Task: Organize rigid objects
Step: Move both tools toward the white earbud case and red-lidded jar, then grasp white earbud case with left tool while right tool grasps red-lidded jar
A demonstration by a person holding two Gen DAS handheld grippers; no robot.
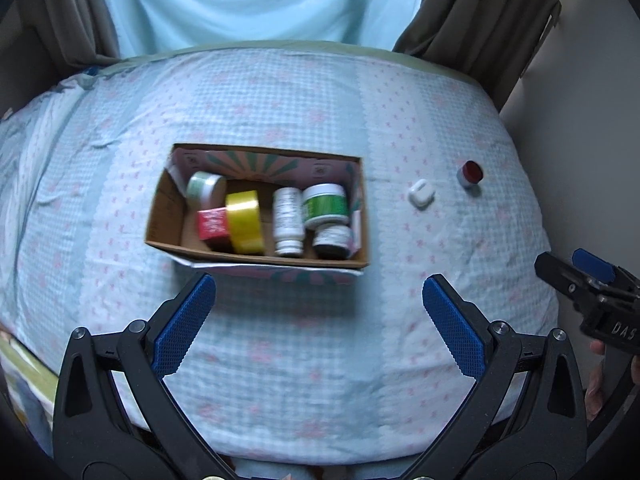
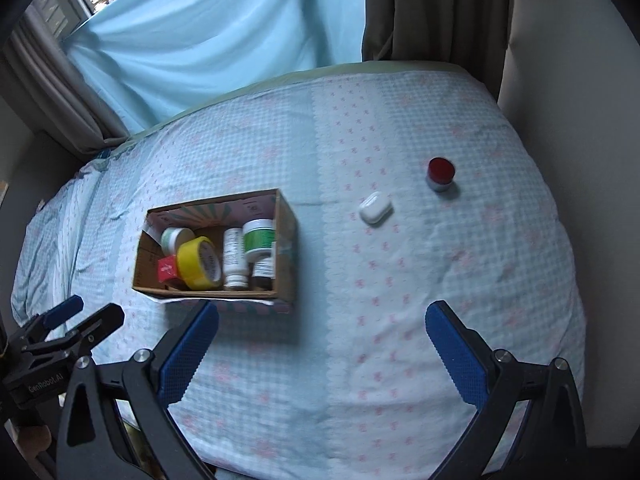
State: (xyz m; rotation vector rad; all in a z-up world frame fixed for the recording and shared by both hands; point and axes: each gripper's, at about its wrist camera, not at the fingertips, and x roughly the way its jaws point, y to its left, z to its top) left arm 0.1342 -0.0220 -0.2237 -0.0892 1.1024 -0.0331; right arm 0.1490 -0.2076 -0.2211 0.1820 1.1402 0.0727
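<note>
My left gripper [image 1: 319, 294] hangs spread wide and empty just short of the cardboard box [image 1: 256, 258]; my right gripper [image 2: 322, 322] is equally wide, holding nothing, over bare bedspread [image 2: 360, 380]. The box sits mid-bed, open-topped. Inside, from its left end: a pale-lidded jar [image 1: 206, 188], a red packet [image 1: 213, 223], a yellow tape roll [image 1: 244, 220], a white bottle [image 1: 287, 220] lying down, a green-labelled jar [image 1: 325, 204] and a dark jar [image 1: 332, 240]. Toward the bed's right edge lie a white earbud case [image 2: 375, 207] and, well apart, a red-capped jar [image 2: 441, 174].
</note>
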